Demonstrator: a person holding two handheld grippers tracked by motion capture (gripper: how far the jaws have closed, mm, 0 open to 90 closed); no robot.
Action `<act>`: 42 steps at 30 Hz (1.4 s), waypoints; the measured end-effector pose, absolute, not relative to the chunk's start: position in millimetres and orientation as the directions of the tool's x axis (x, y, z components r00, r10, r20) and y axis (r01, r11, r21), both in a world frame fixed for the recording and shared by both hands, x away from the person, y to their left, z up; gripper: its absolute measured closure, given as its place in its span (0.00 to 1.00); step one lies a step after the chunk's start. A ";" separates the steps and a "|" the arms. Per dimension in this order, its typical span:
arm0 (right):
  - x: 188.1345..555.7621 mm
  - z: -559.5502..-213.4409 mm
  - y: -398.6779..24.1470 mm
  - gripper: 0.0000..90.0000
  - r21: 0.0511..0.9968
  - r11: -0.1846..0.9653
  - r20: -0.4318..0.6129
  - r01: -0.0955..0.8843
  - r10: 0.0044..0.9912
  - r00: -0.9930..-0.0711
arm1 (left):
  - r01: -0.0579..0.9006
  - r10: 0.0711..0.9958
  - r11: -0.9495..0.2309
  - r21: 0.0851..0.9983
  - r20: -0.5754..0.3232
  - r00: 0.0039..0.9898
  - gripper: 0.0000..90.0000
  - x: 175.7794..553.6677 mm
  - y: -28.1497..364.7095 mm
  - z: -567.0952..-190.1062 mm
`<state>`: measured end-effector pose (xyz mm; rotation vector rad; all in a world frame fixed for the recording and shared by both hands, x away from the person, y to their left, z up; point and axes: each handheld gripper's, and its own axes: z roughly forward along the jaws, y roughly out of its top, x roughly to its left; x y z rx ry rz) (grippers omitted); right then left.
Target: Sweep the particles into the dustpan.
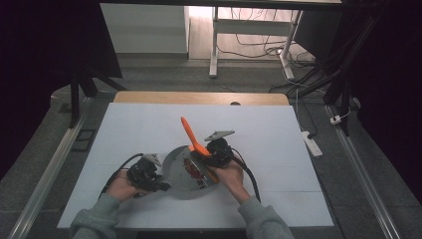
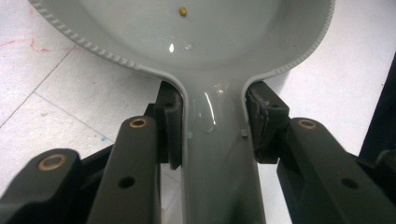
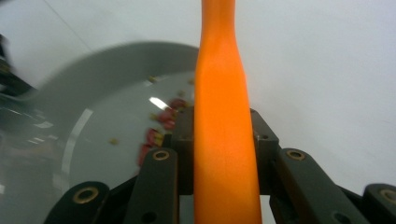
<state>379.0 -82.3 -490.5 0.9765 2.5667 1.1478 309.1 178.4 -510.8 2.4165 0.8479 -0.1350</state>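
The shallow round grey metal pan [image 1: 180, 172] lies just below the middle of the high view on the white-covered bench [image 1: 129, 134], with small red pieces of food [image 1: 193, 169] scattered on its right half; its flat grey handle [image 2: 219, 154] runs out toward the lower left of that frame, where the left hand-held gripper [image 1: 161, 185] pinches it, both pads pressed against the handle's sides in the left gripper view; the long orange plastic spatula [image 1: 191, 138] slants from over the pan's right part up toward the centre of the frame, its handle pinched by the right hand-held gripper [image 1: 211, 158], whose jaws clamp its sides in the right gripper view; a person's grey sleeves [image 1: 94, 221] enter from the bottom edge; the bench cover shows faint grid lines, and a strip of pale wooden edge [image 1: 199, 97] appears at its far side; beyond lies grey carpeted floor [image 1: 164, 74], a white-legged desk [image 1: 214, 45] with loose cables [image 1: 259, 45] at top centre, a white power strip [image 1: 312, 142] at the right, and dark surroundings at both sides.
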 end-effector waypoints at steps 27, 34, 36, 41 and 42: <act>374.7 -466.5 -112.2 0.78 0.766 0.455 0.098 0.454 0.615 -0.782 | 0.593 0.543 -0.631 0.500 -0.261 0.798 0.69 308.0 178.8 -513.0; 374.8 -465.0 -126.7 0.78 0.772 0.439 0.097 0.459 0.632 -0.769 | 0.589 0.546 -0.628 0.509 -0.251 0.800 0.69 307.5 178.0 -513.3; 374.3 -464.2 -129.9 0.78 0.773 0.435 0.099 0.462 0.636 -0.766 | 0.590 0.548 -0.624 0.512 -0.252 0.798 0.69 306.9 177.7 -513.3; 371.0 -461.9 -138.3 0.78 0.781 0.439 0.083 0.444 0.632 -0.771 | 0.582 0.542 -0.620 0.526 -0.249 0.802 0.69 305.9 177.7 -512.5; 369.9 -461.4 -139.7 0.78 0.782 0.444 0.076 0.437 0.628 -0.775 | 0.581 0.543 -0.619 0.529 -0.247 0.803 0.69 305.8 177.9 -512.1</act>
